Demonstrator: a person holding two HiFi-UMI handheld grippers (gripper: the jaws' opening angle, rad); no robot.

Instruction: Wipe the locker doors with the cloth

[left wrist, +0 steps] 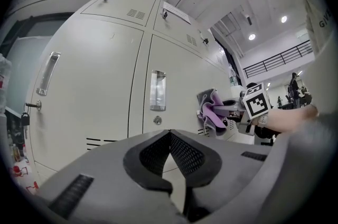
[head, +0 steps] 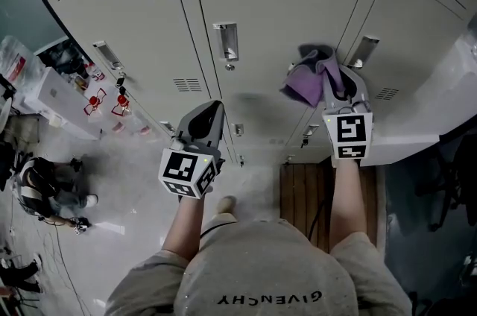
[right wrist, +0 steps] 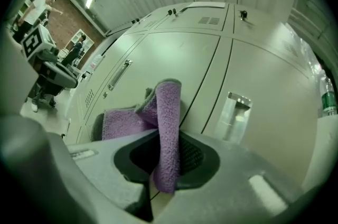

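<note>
Held a purple cloth [head: 304, 87] clamped fast between the jaws of the right gripper [head: 339, 83], up at the grey locker doors [head: 283, 16], close beside a recessed handle [head: 365, 50]; could not tell whether touching the door. Pointed the left gripper [head: 215, 109] at the lower doors, jaws pressed together on nothing.
</note>
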